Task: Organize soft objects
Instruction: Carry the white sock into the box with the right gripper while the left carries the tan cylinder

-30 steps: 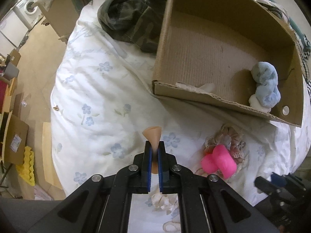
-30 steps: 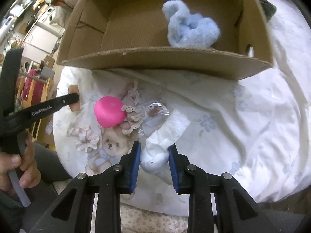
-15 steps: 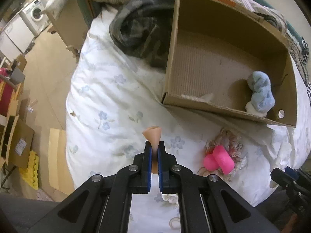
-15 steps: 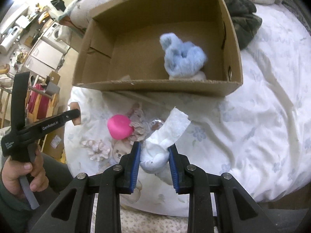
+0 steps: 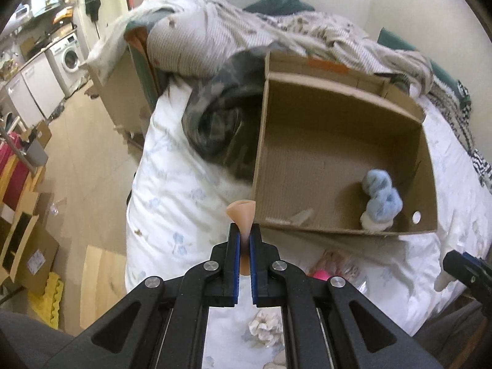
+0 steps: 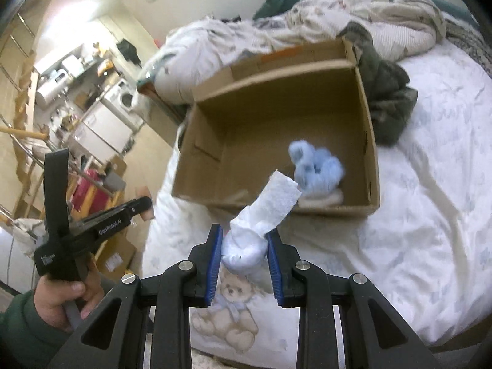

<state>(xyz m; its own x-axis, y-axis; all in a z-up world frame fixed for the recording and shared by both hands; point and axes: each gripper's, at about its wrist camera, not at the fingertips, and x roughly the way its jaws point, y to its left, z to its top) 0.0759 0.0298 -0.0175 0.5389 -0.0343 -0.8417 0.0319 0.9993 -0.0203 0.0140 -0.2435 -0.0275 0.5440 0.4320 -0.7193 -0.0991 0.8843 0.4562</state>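
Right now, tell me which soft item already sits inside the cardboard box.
The fluffy light-blue bundle, in the cardboard box. The peach piece and white sock are each held in tongs.

Box on bed; plush in box, near-right corner; jacket left of box.
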